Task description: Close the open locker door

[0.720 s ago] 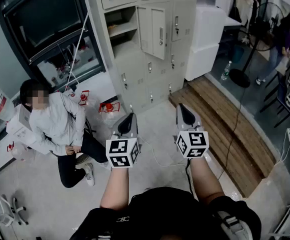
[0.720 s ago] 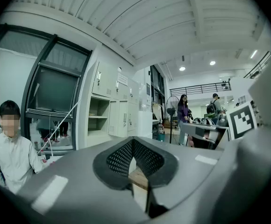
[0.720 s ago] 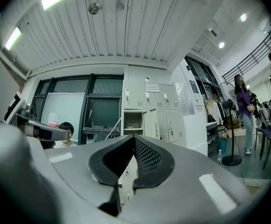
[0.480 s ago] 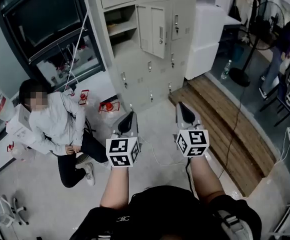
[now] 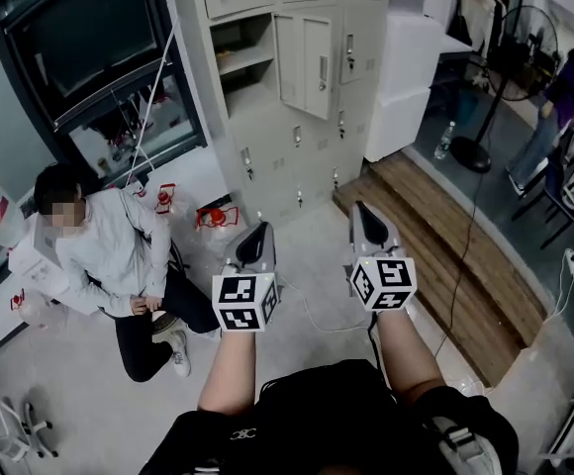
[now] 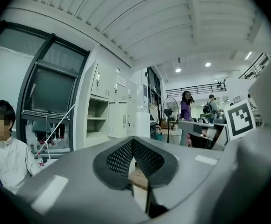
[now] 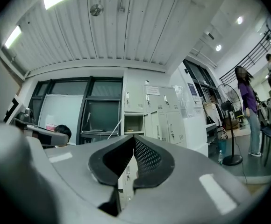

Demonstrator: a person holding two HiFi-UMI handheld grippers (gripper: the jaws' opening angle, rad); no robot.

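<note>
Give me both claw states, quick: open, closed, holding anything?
Left claw: closed, nothing between the jaws.
Right claw: closed, nothing between the jaws.

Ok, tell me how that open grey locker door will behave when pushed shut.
The open grey metal locker door looks like a stiff sheet panel, so it should swing as one piece, not flex. It seems thin and hangs free beside its open compartment, so a light push probably suffices. It may bounce back unless its latch catches.
</note>
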